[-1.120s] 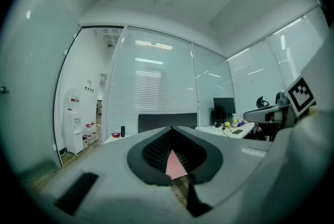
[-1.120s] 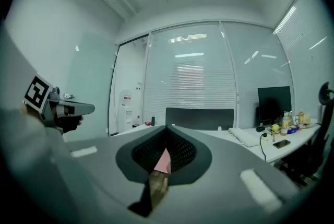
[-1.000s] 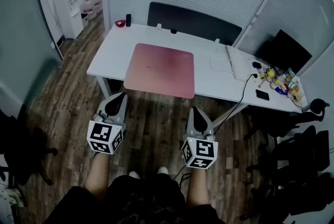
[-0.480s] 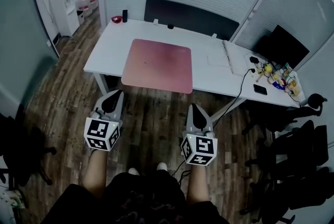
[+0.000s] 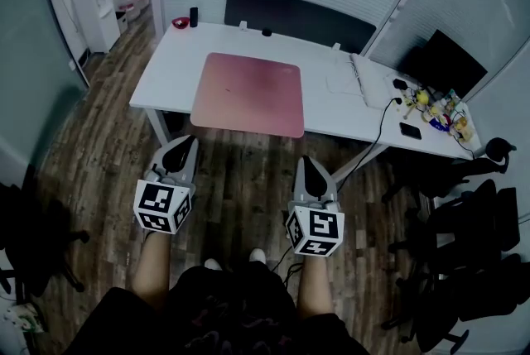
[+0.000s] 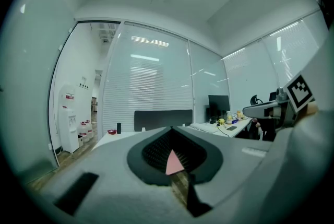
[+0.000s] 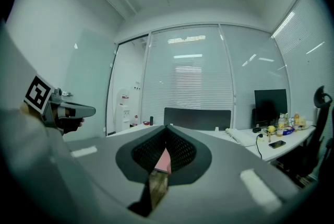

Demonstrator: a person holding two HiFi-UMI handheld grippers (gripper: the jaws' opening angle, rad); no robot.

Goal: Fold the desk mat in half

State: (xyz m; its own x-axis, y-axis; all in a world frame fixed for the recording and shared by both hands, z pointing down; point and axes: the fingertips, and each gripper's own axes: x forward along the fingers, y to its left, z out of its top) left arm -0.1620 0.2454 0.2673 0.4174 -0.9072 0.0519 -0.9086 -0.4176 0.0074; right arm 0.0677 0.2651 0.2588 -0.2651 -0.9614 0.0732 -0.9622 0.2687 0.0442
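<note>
A pink desk mat (image 5: 248,93) lies flat on the white desk (image 5: 166,68), its near edge overhanging the front a little. Both grippers are held level over the wooden floor, short of the desk. My left gripper (image 5: 184,145) is shut with nothing in it, below the mat's near left corner. My right gripper (image 5: 308,163) is also shut and empty, below the mat's near right corner. Through the narrow gap of the closed jaws a sliver of the mat (image 6: 174,163) shows in the left gripper view, and the mat (image 7: 164,161) shows likewise in the right gripper view.
A dark panel (image 5: 294,16) runs along the desk's back edge. An open binder (image 5: 360,83), a cable (image 5: 377,142), a phone (image 5: 410,130) and small items lie at the desk's right. Office chairs (image 5: 472,229) stand at right, a water dispenser (image 5: 91,2) at far left.
The head view has shifted slightly, so the desk sits a little higher in frame. Both grippers hold about the same place, still shut.
</note>
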